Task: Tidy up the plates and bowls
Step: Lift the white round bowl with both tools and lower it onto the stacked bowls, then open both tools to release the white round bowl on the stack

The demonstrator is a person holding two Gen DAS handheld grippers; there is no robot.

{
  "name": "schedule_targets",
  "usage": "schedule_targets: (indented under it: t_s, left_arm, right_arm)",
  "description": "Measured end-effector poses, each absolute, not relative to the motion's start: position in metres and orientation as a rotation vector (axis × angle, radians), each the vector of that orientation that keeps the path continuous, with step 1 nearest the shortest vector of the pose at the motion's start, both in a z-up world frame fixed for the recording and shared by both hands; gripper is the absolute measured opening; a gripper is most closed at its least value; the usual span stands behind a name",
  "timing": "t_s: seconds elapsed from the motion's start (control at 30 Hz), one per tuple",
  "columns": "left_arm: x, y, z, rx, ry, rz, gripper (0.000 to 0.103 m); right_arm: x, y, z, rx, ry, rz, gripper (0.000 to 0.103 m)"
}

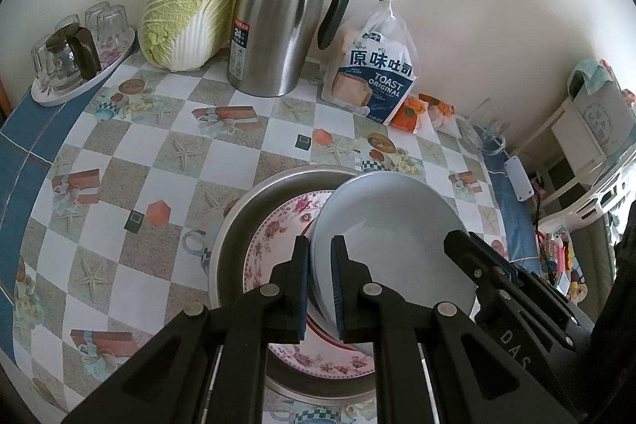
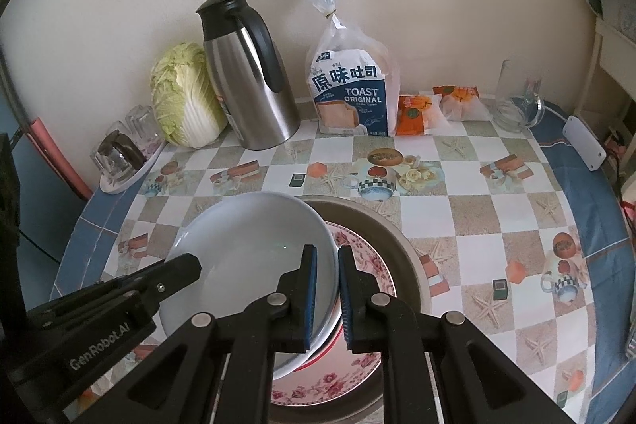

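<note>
A white plate (image 1: 393,221) is held between both grippers over a floral-rimmed plate (image 1: 274,229) that lies in a metal basin (image 1: 238,221). My left gripper (image 1: 320,281) is shut on the white plate's left rim. My right gripper (image 2: 328,289) is shut on the same white plate (image 2: 254,245) at its right rim. Beneath it in the right wrist view lie the floral plate (image 2: 361,257) and the metal basin (image 2: 401,249). Each gripper shows in the other's view, the right gripper (image 1: 477,261) and the left gripper (image 2: 175,273).
Along the wall stand a cabbage (image 1: 187,10), a steel thermos jug (image 1: 282,18), a toast bag (image 1: 377,66), orange snack packs (image 2: 421,110) and a glass mug (image 2: 516,102). A tray of upturned glasses (image 1: 75,54) sits far left. A white shelf (image 1: 588,122) stands at right.
</note>
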State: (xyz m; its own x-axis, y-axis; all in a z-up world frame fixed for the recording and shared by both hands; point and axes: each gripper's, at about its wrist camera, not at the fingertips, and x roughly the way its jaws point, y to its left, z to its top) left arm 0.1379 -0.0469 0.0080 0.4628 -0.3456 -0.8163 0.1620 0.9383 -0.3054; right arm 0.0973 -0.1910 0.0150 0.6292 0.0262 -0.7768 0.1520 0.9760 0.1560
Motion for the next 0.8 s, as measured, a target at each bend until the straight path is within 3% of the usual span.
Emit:
schedule_targets:
  t_s: [0.1, 0.2, 0.3, 0.43, 0.63, 0.8]
  left_arm:
    - [0.137, -0.046, 0.009, -0.198, 1.045, -0.314, 0.011]
    - [0.136, -0.045, 0.013, -0.210, 1.041, -0.320, 0.015]
    - [0.132, -0.045, 0.018, -0.206, 1.027, -0.326, 0.026]
    - [0.131, -0.045, 0.023, -0.202, 1.017, -0.317, 0.040]
    - [0.131, -0.039, 0.026, -0.201, 1.008, -0.288, 0.050]
    - [0.133, -0.035, 0.026, -0.194, 1.004, -0.251, 0.068]
  right_arm:
    - [0.095, -0.192, 0.020, 0.218, 0.877, -0.074, 0.013]
    - [0.095, -0.191, 0.020, 0.211, 0.880, -0.073, 0.035]
    - [0.094, -0.191, 0.021, 0.209, 0.881, -0.074, 0.041]
    - [0.093, -0.193, 0.022, 0.208, 0.877, -0.086, 0.060]
    - [0.093, -0.196, 0.020, 0.210, 0.887, -0.096, 0.072]
    - [0.094, -0.200, 0.017, 0.217, 0.895, -0.108, 0.078]
